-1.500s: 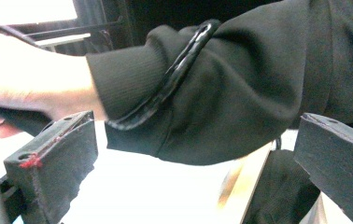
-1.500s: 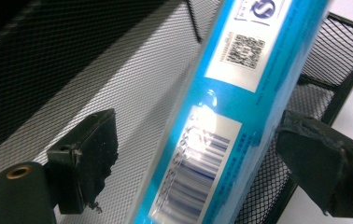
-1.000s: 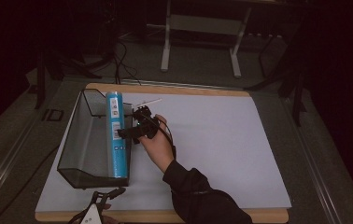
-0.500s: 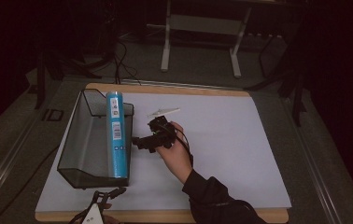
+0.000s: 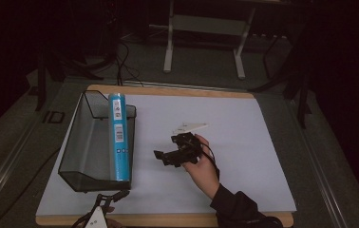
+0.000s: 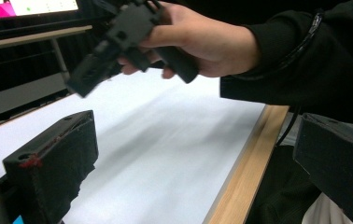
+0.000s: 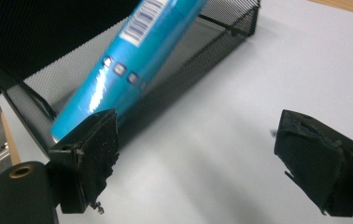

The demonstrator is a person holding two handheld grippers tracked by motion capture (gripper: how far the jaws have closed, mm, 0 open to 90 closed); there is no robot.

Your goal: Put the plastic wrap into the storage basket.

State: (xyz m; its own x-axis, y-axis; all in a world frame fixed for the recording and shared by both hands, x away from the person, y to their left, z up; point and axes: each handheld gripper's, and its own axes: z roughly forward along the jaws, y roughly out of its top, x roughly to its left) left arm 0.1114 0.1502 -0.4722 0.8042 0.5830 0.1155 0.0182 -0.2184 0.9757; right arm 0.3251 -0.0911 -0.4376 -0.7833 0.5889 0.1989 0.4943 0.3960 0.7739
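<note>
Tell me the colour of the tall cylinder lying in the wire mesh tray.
The cylinder is bright blue with white labels, clearest in the high view.

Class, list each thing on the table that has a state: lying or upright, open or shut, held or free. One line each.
Blue tube: lying in the tray along its right wall, free.
Mesh tray: upright on the table, open-topped.
Right gripper: jaws open, empty, above the table beside the tray.
Left gripper: jaws open, empty, at the table's near edge.
</note>
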